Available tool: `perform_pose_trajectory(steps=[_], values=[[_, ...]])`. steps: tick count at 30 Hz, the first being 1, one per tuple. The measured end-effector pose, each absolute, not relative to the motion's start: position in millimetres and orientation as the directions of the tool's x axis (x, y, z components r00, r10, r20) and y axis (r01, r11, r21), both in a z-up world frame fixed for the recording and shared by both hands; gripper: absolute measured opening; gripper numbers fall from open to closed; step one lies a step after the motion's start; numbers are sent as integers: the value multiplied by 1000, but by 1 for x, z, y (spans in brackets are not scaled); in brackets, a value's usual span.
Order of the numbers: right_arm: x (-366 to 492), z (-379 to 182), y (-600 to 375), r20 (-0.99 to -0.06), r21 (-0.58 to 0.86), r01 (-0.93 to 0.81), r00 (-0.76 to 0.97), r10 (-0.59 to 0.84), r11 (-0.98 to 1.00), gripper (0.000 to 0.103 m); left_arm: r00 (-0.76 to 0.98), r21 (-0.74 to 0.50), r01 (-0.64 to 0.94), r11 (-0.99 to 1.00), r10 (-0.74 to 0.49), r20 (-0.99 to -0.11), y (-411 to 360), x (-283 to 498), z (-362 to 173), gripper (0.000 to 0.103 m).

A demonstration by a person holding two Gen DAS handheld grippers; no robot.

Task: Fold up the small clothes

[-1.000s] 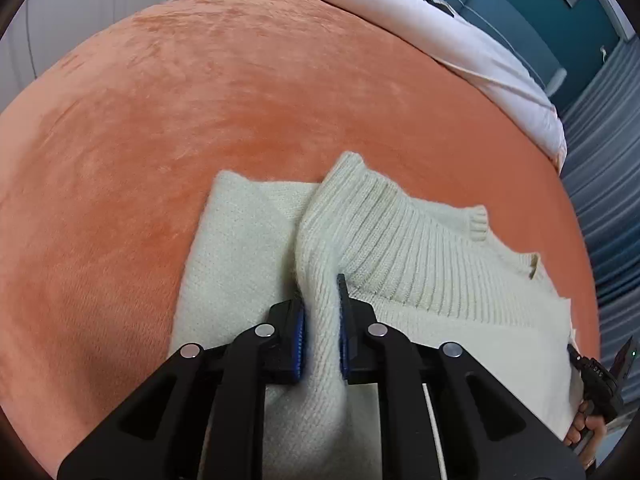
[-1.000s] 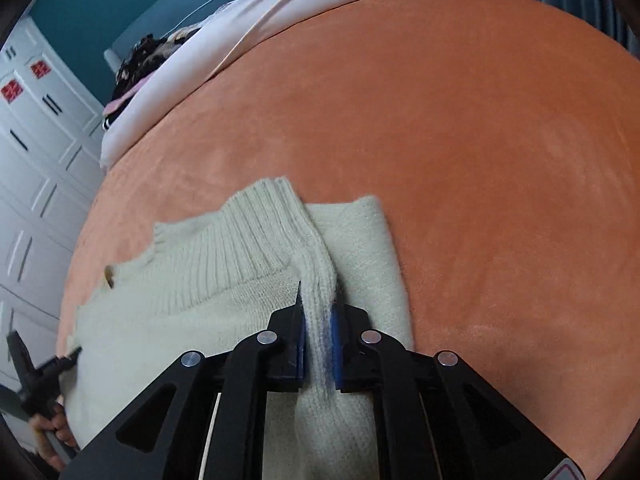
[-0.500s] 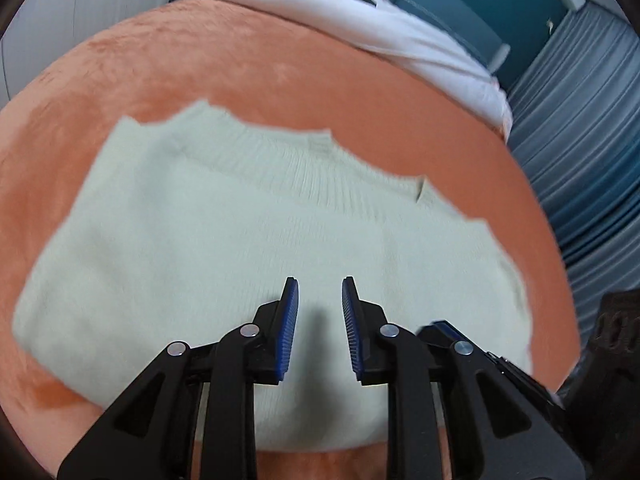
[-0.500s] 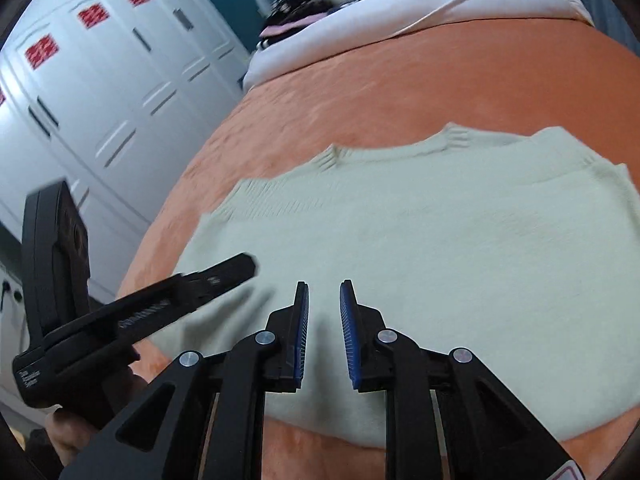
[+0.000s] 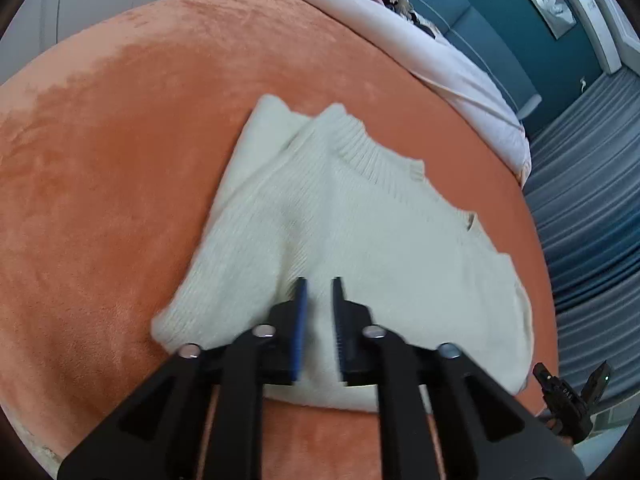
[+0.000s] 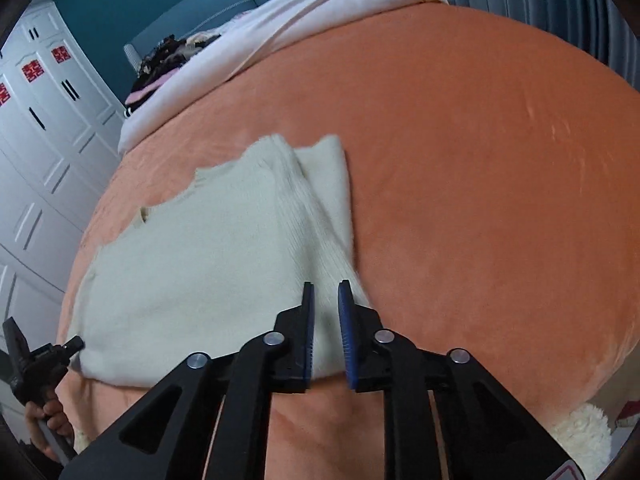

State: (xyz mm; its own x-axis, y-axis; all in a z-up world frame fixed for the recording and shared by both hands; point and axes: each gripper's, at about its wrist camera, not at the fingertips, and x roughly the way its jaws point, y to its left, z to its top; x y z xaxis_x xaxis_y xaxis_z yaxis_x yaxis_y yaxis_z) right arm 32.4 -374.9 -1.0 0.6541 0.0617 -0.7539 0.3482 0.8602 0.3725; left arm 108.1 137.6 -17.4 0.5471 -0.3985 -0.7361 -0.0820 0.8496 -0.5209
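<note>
Nearest the left wrist camera, the left gripper (image 5: 319, 282) stood with its blue-padded jaws a narrow gap apart and nothing pinched between them, the tips over the near part of the cream sweater (image 5: 360, 232). In the right wrist view the right gripper (image 6: 325, 286) was likewise slightly parted and empty, its tips over the sweater's (image 6: 208, 272) near right corner. No containers showed in either view.

The sweater lay flat on the orange blanket (image 5: 100, 184), its ribbed collar toward 12 o'clock and a second layer of knit peeping out beyond it at 11 in the left view, at 1 in the right view. The other gripper appeared only as a dark piece at 4 o'clock in the left view, and at 8 in the right, where fingers wrapped its handle.

Farther off, a white duvet (image 6: 280, 28) crossed the bed at 12, with a heap of dark clothes (image 6: 164, 60) on it, too small to sort. Beyond stood white wardrobe doors (image 6: 48, 120) at 9, a teal wall (image 5: 520, 12), and grey curtains (image 5: 592, 208) at 3. The knit edges were blurred.
</note>
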Motion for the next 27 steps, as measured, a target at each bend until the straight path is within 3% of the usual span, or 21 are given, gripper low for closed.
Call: perform_pose_trajectory(steps=[2, 5, 6, 7, 8, 9, 12, 13, 15, 16, 18, 20, 24, 27], values=[[42, 0, -387, -740, 380, 363, 672, 44, 851, 51, 597, -464, -115, 878, -312, -739, 137, 117, -5, 66], [78, -18, -390, -785, 335, 365, 617, 44, 869, 54, 575, -427, -151, 892, -272, -771, 141, 147, -16, 65], [91, -30, -389, -814, 326, 363, 578, 63, 873, 54, 548, -416, -165, 894, -268, -793, 143, 156, -23, 55], [99, -37, -388, -826, 337, 344, 555, 100, 876, 35, 527, -388, -166, 907, -251, -812, 143, 162, -28, 46], [101, -38, -384, -826, 352, 323, 550, 128, 878, 9, 504, -324, -156, 933, -207, -839, 142, 166, -31, 28], [96, -20, -383, -775, 390, 295, 617, 138, 872, 8, 490, -293, -150, 944, -187, -851, 141, 169, -32, 21], [76, 13, -392, -645, 477, 260, 753, 133, 840, 7, 474, -312, -153, 938, -207, -856, 151, 171, -35, 15], [78, 1, -398, -671, 454, 293, 734, 107, 841, 6, 467, -314, -153, 937, -212, -858, 152, 172, -39, 15], [97, -54, -405, -815, 364, 377, 571, 96, 852, 6, 462, -312, -161, 936, -208, -862, 154, 174, -45, 15], [99, -71, -400, -832, 324, 359, 548, 83, 876, 5, 462, -302, -163, 939, -198, -864, 152, 175, -45, 15], [98, -55, -396, -821, 320, 359, 567, 68, 877, 6, 456, -284, -167, 944, -181, -872, 151, 177, -44, 15], [90, -38, -397, -766, 406, 354, 635, 103, 842, 6, 452, -281, -162, 946, -183, -873, 151, 177, -45, 15], [96, -71, -401, -823, 381, 377, 554, 124, 844, 7, 465, -263, -145, 954, -168, -869, 148, 176, -46, 16], [95, -46, -398, -804, 388, 364, 583, 118, 847, 21, 500, -297, -148, 943, -188, -846, 150, 173, -28, 17]])
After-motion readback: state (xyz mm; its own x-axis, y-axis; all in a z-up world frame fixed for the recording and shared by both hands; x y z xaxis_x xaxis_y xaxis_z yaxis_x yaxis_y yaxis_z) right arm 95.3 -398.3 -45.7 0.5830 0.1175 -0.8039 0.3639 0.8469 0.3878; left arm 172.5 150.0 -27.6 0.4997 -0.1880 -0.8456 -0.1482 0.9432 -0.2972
